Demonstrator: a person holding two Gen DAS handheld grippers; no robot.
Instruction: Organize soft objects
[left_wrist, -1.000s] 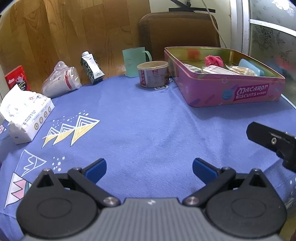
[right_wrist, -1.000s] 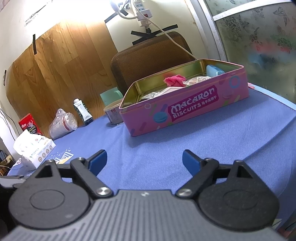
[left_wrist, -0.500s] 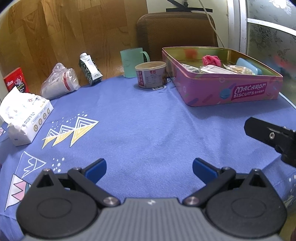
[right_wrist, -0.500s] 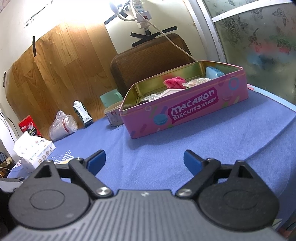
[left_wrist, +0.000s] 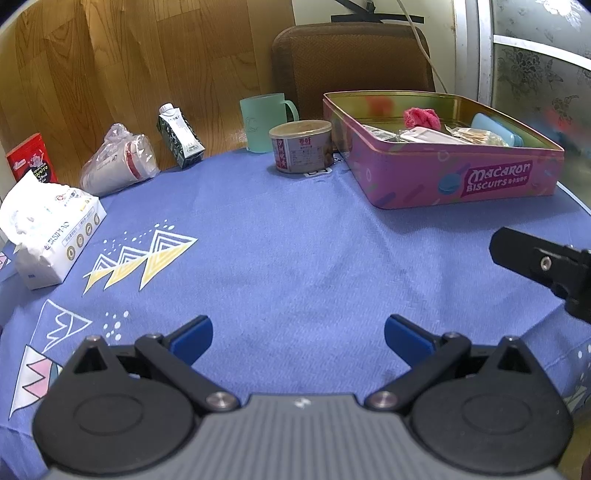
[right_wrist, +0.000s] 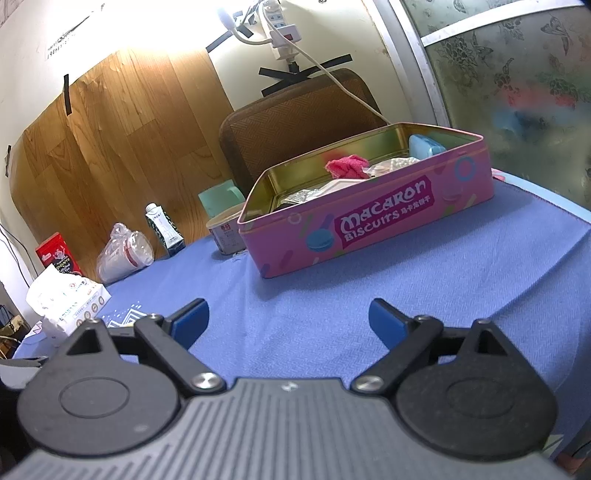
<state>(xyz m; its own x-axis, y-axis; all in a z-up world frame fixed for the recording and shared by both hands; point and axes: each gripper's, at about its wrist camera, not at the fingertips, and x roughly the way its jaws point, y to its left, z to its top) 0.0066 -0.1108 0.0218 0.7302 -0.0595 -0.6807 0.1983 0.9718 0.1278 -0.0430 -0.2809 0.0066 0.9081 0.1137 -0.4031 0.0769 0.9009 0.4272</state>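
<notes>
A pink "Macaron Biscuits" tin (left_wrist: 458, 181) (right_wrist: 369, 225) stands open at the far right of the blue tablecloth. Inside lie a pink cloth (left_wrist: 421, 117) (right_wrist: 349, 165), a light blue case (left_wrist: 495, 127) (right_wrist: 424, 146) and some clear packets (left_wrist: 469, 136). My left gripper (left_wrist: 298, 338) is open and empty, low over the cloth near the front. My right gripper (right_wrist: 289, 320) is open and empty, in front of the tin; part of it shows at the right edge of the left wrist view (left_wrist: 543, 264).
A tissue pack (left_wrist: 48, 229), a red box (left_wrist: 29, 158), bagged paper cups (left_wrist: 122, 164), a milk carton (left_wrist: 179, 136), a green mug (left_wrist: 264, 120) and a round cup (left_wrist: 301, 146) line the far and left sides. A brown chair back (left_wrist: 351, 62) stands behind the table.
Both grippers have drawn back a little from the tin and stayed open. Nothing on the table has moved.
</notes>
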